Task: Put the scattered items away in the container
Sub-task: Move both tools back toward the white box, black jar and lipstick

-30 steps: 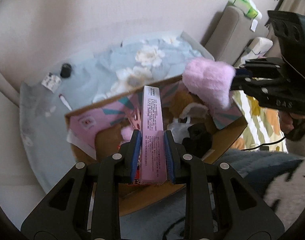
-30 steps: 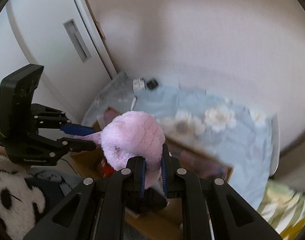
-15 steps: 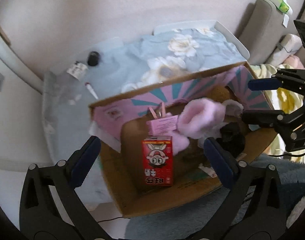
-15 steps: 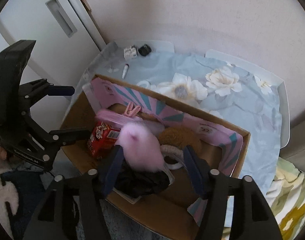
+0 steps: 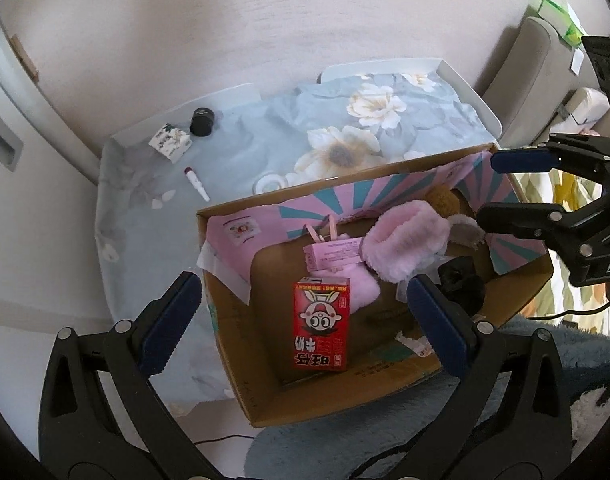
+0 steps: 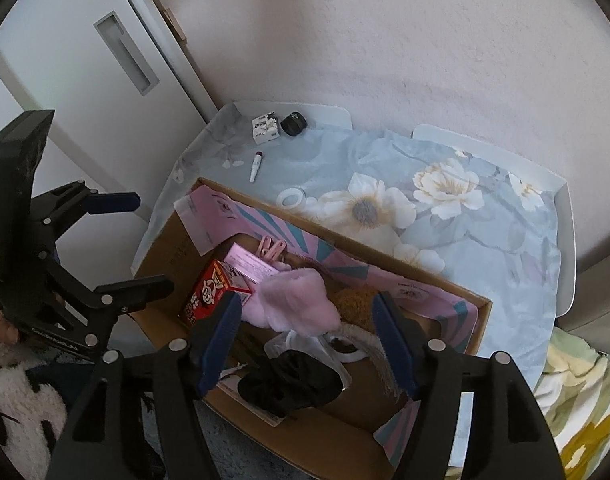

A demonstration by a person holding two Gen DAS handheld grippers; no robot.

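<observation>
Pink plush and a pink carton lay inside the cardboard box, both the left gripper and the right gripper empty with jaws just spread, while a small box, black cap and pen-like tube remained outside.

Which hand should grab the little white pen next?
Probably left. The white pen lies on the floral cloth outside the cardboard box, on the side where the open, empty left gripper hangs. The right gripper hangs over the box's other end.
</observation>
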